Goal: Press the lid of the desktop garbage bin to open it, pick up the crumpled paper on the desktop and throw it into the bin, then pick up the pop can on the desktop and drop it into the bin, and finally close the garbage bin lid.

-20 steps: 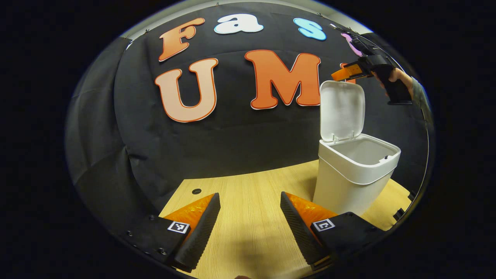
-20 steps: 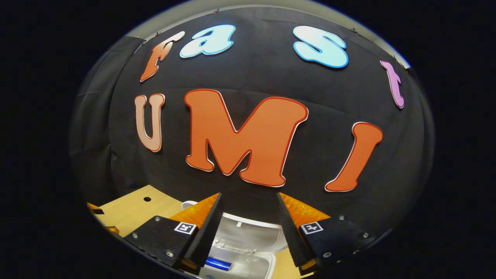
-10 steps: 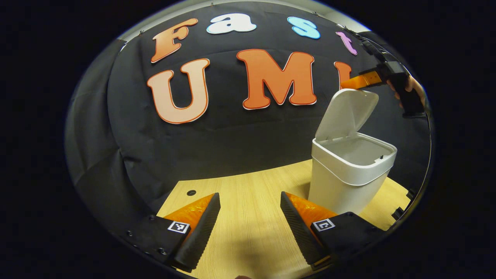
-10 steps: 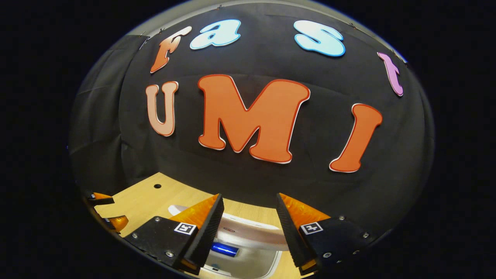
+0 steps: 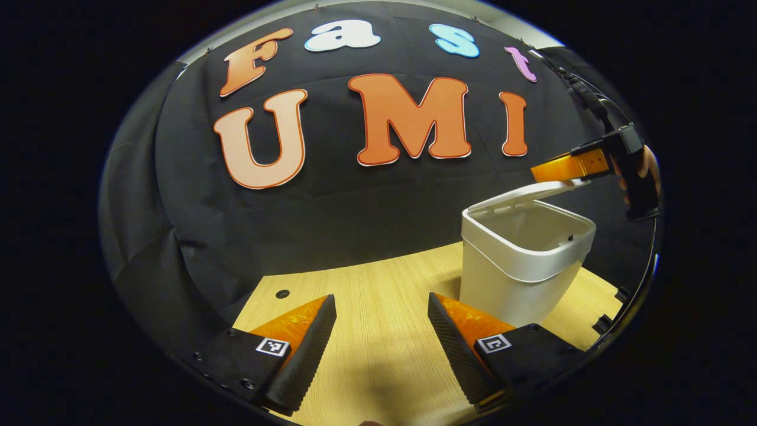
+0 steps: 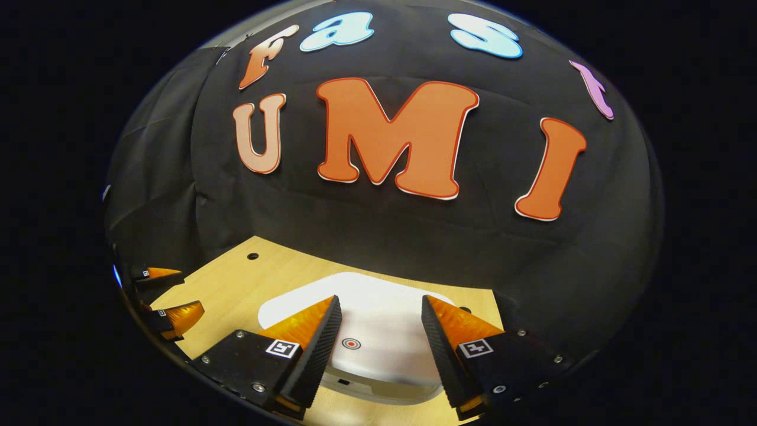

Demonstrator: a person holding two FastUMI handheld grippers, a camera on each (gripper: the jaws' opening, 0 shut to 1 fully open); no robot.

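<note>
Just above the bin's lid (image 6: 366, 319), the right gripper (image 6: 378, 322) hovers with its fingers apart and nothing between them, the lid's round red mark lying in the gap below; in the left gripper view that same gripper (image 5: 562, 171) reaches in from the far right, its fingertips resting on or just over the lid's (image 5: 526, 194) raised front edge; whether they touch I cannot tell; the lid stands tilted low over the white bin (image 5: 520, 266), hinged along the far-left side and gaping toward the right, so the opening is not yet sealed; the push, as I judge it, must go straight down on that free edge, and the right gripper is by far the nearer one; the left gripper (image 5: 381, 325) waits low over the wooden table (image 5: 378, 361), near and to the left of the bin, its fingers also apart and empty; the bare table shows neither crumpled paper nor pop can, which fits them lying in the bin, though its inside is hidden.
</note>
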